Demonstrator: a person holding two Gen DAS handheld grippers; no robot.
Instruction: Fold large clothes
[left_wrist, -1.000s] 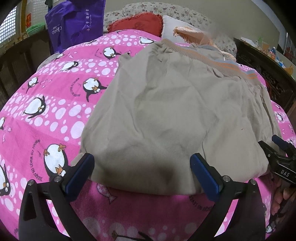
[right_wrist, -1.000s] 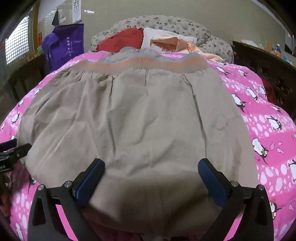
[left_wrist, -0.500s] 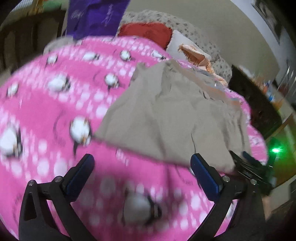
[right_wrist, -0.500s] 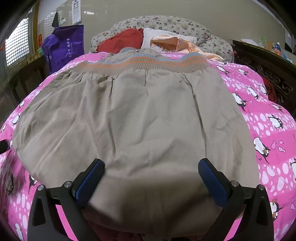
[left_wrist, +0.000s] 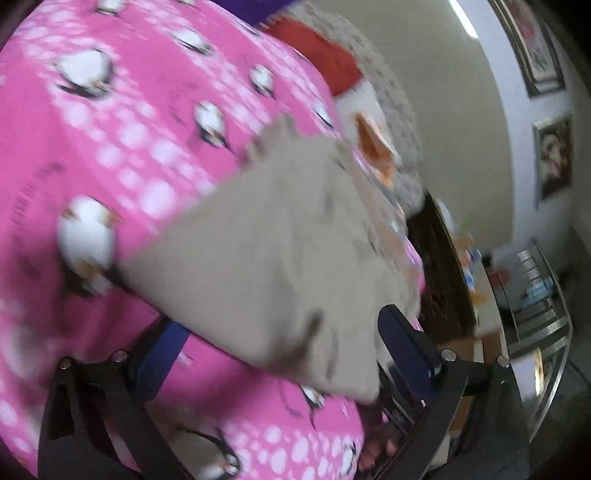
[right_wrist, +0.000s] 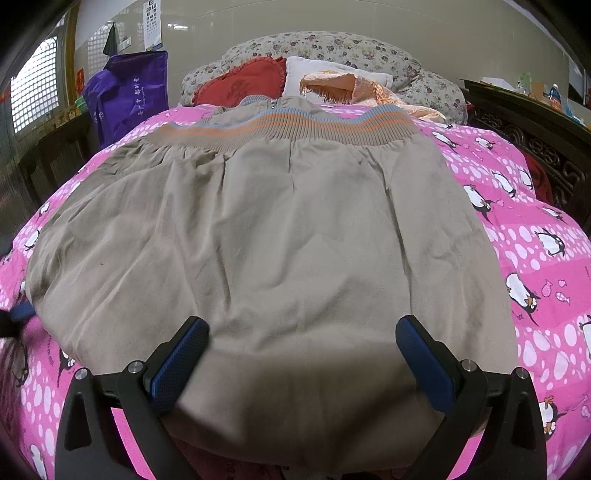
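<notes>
A pink penguin-print bedspread (right_wrist: 535, 236) covers the whole bed, and the task's garment lies spread on it: a large beige jacket (right_wrist: 280, 236), flat and fairly smooth, its ribbed hem band (right_wrist: 295, 127) with orange and blue stripes at the far end and its near edge right at the camera. At the far head of the bed sit a floral bolster (right_wrist: 332, 48), a red heart cushion (right_wrist: 240, 85), a white pillow (right_wrist: 314, 68) and a peach fringed cloth (right_wrist: 354, 90); a purple bag (right_wrist: 125, 96) stands at the far left.

The right gripper (right_wrist: 301, 354) hovers low over the jacket's near edge, jaws spread wide and empty, cloth lying between and under them but not pinched. The left gripper (left_wrist: 280, 354) is also wide and empty; its view is tilted and blurred with motion, showing the jacket (left_wrist: 280, 251) from the left side with its near left corner just ahead of the fingers.

The step in hand looks like taking the near edge at both corners for a fold toward the far band. To do it well, each claw should probably drop onto its own corner, catch every layer, and close fully before any lift. Both should then rise level together, so the fold line stays straight and the smooth panel does not bunch.
</notes>
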